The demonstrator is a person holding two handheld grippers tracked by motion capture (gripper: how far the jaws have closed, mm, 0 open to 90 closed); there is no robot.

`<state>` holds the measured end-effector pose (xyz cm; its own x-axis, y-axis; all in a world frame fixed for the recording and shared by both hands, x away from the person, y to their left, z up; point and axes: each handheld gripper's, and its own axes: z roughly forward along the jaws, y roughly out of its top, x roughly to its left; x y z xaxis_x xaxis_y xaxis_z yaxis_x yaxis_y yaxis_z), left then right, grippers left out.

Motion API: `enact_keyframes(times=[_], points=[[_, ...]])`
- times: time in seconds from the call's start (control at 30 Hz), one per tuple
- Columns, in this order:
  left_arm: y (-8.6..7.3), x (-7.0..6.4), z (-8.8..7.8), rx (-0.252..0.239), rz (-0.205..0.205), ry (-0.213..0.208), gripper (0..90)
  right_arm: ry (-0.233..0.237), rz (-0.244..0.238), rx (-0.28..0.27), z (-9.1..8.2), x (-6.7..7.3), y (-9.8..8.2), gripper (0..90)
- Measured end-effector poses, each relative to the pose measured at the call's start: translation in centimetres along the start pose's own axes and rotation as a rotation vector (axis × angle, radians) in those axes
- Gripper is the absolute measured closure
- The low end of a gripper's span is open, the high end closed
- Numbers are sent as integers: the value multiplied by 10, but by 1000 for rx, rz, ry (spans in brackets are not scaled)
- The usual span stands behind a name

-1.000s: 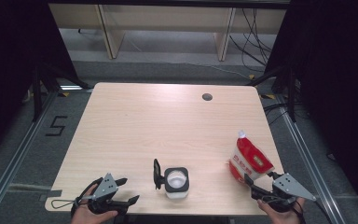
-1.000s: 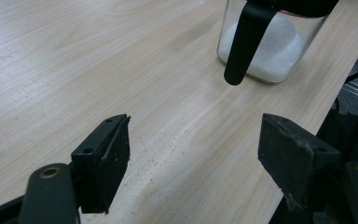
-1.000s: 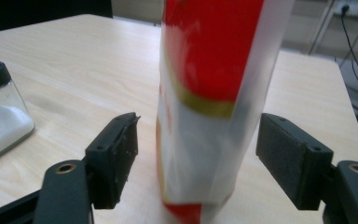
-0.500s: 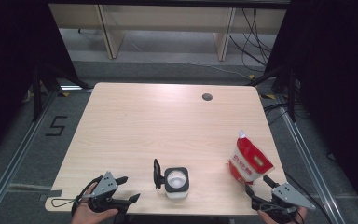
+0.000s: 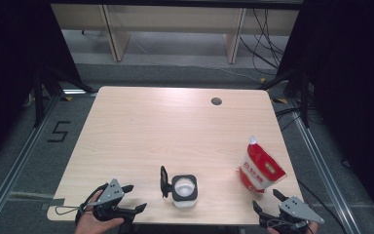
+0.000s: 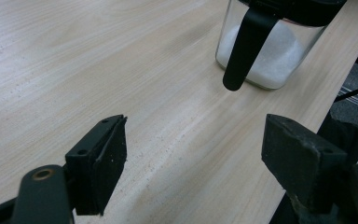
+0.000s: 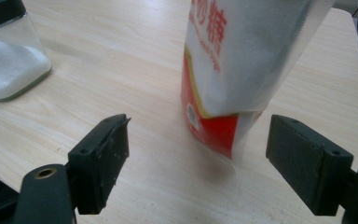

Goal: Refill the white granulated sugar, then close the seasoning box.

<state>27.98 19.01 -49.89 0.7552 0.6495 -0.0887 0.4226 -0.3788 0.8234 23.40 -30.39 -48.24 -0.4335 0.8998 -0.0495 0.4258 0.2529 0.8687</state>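
Observation:
A red and white pouch (image 5: 260, 168) stands upright on the wooden table (image 5: 175, 131) near its right edge. Just short of the pouch (image 7: 242, 56), my right gripper (image 5: 265, 199) (image 7: 198, 140) is open. Its jaws have just been opening, with nothing between them. A glass jar (image 5: 184, 189) of white granules has a black lid, and a black flap (image 5: 164, 182) hangs at its left side. My left gripper (image 5: 135, 197) (image 6: 196, 135) is open and empty at the near left edge, pointing at the jar (image 6: 270, 51).
Both grippers sit at the table's near edge. A round cable hole (image 5: 216, 101) lies at the far right of the tabletop. Metal rails (image 5: 9, 170) run along the floor on both sides, and wooden furniture legs (image 5: 114, 34) stand behind the table.
My right gripper has drawn back toward the near edge, away from the pouch, which has gone from leaning to upright. The left gripper and the jar have not moved.

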Motion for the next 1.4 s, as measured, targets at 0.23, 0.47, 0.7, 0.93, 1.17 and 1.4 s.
enact_keyframes(times=[0.23, 0.47, 0.7, 0.93, 1.17, 1.4], points=[[2, -1, 0, -12, -19, -9, 200, 20, 4, 23, -1, 6, -1, 216], [7, -2, -1, -13, -38, -9, 186, 15, -22, 30, -1, 7, -1, 219], [17, -9, -6, -33, 34, -62, 453, 33, -15, 42, 0, 8, -1, 222], [37, -16, -12, -102, 78, -89, 858, 17, -34, 30, -1, 9, 0, 230], [55, -24, -6, -107, 115, -104, 895, 12, -31, 34, -2, 11, 0, 234], [68, -23, -8, -118, 127, -97, 895, 10, -67, 24, -1, 9, 0, 235]])
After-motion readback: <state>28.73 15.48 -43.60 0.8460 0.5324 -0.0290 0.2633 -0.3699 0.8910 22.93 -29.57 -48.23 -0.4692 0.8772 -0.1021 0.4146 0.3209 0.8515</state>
